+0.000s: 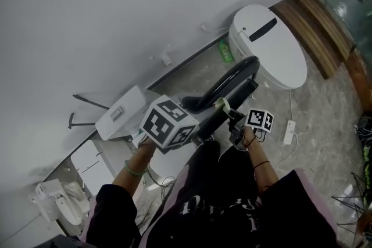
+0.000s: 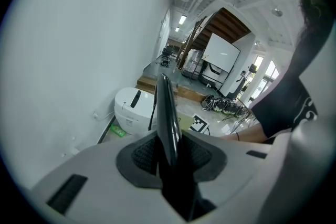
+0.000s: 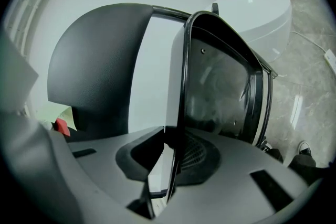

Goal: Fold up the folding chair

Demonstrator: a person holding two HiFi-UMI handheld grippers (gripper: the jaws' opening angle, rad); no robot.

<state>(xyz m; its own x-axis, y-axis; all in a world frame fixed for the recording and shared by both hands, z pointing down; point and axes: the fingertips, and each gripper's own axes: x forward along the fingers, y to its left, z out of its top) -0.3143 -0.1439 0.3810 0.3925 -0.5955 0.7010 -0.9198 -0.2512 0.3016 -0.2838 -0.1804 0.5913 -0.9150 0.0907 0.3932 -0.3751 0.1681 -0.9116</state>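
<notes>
While we held the chair up, the wall (image 1: 116,9) filled most of the head view, and the white appliance (image 1: 273,46) stood at its foot on the stone floor (image 1: 325,119). We take that appliance as our mark.

The black chair (image 1: 232,81) lay on our side of the appliance, just short of it. Its long axis ran from our lap straight toward the appliance, with the curved top rail at the end nearer it. We could not tell whether any part of the chair touched the floor.

Both grippers sat at the chair's near end, farthest from the appliance, one to each side of the axis. The right one seemed a little closer to the appliance.

The left gripper (image 2: 169,153) was clamped part-way closed on a thin black panel of the chair, which stood edge-on between its pads. The right gripper (image 3: 173,157) was almost fully closed, pinching a slim edge of the seat frame.

In the right gripper view, wall showed through a gap between the dark back and the seat. We judged the fold unfinished, so the next squeeze would have to go across the long axis, not along it.
</notes>
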